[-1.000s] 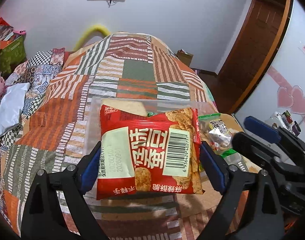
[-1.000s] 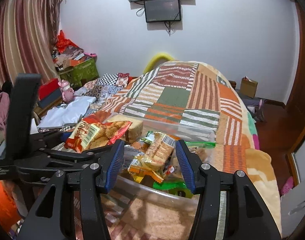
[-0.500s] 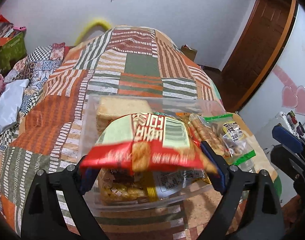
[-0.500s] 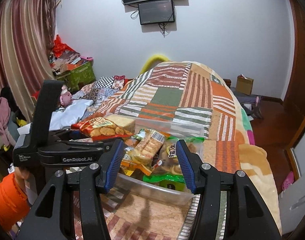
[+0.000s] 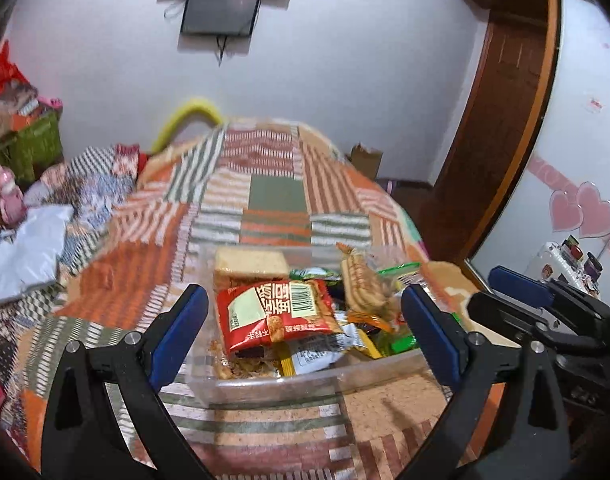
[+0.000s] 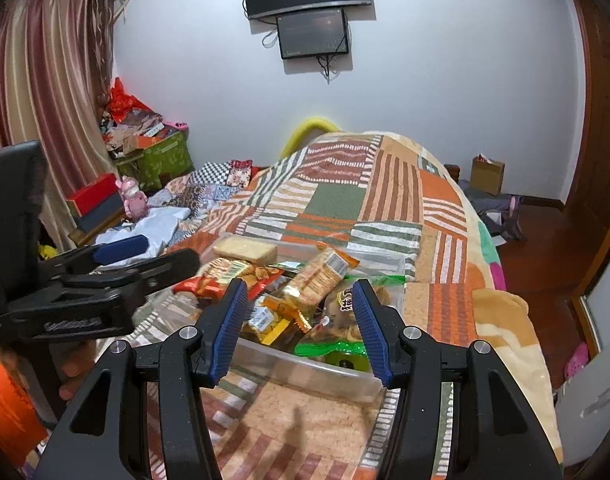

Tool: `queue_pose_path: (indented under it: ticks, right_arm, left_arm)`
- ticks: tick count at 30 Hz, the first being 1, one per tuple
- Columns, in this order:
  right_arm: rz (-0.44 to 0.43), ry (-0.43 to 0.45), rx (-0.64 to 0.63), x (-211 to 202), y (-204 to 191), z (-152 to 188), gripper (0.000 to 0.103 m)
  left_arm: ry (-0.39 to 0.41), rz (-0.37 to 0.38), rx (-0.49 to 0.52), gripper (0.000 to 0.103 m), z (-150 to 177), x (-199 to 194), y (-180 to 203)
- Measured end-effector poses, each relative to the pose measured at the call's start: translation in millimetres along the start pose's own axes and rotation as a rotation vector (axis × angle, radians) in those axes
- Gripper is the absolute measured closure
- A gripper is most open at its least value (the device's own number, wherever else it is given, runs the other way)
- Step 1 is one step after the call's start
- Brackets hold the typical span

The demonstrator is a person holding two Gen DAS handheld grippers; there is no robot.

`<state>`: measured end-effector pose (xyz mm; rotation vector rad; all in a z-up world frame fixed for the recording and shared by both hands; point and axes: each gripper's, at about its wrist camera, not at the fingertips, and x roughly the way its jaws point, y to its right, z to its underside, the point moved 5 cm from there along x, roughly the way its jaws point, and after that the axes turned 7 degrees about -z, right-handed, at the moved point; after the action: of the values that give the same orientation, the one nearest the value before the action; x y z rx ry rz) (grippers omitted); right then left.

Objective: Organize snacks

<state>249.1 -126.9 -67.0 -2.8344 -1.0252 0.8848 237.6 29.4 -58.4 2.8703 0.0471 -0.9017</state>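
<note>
A clear plastic bin [image 5: 317,386] sits on the patchwork bedspread, filled with several snack packets. A red snack bag [image 5: 277,318] lies on top of the pile, also in the right wrist view [image 6: 229,276]. A pale wafer block [image 5: 251,264] sits at the bin's far left. My left gripper [image 5: 305,328] is open and empty, held above and in front of the bin. My right gripper [image 6: 301,330] is open and empty over the bin's [image 6: 305,368] near edge, next to an orange-striped cracker pack [image 6: 321,276].
The patchwork bedspread [image 6: 345,200] covers the bed. Loose cloths and a pink toy [image 6: 131,196] lie at the left, with a green box [image 6: 161,160] behind. A wooden door [image 5: 493,128] and floor are at the right. A screen [image 6: 309,12] hangs on the far wall.
My left gripper let go of the red snack bag, which dropped onto the pile in the bin. The left gripper has since risen and pulled back; the right gripper stays open.
</note>
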Motion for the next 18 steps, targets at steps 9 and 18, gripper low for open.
queue_pose_path:
  ticks: [9, 18]
  right_arm:
    - [0.018, 0.088, -0.027, -45.0, -21.1, 0.8, 0.046]
    - [0.081, 0.195, -0.04, -79.0, -40.7, 8.9, 0.021]
  left_arm:
    - [0.158, -0.021, 0.009, 0.005, 2.6, -77.9, 6.0]
    - [0.278, -0.087, 0.035, 0.0, 13.6, -126.0, 11.2]
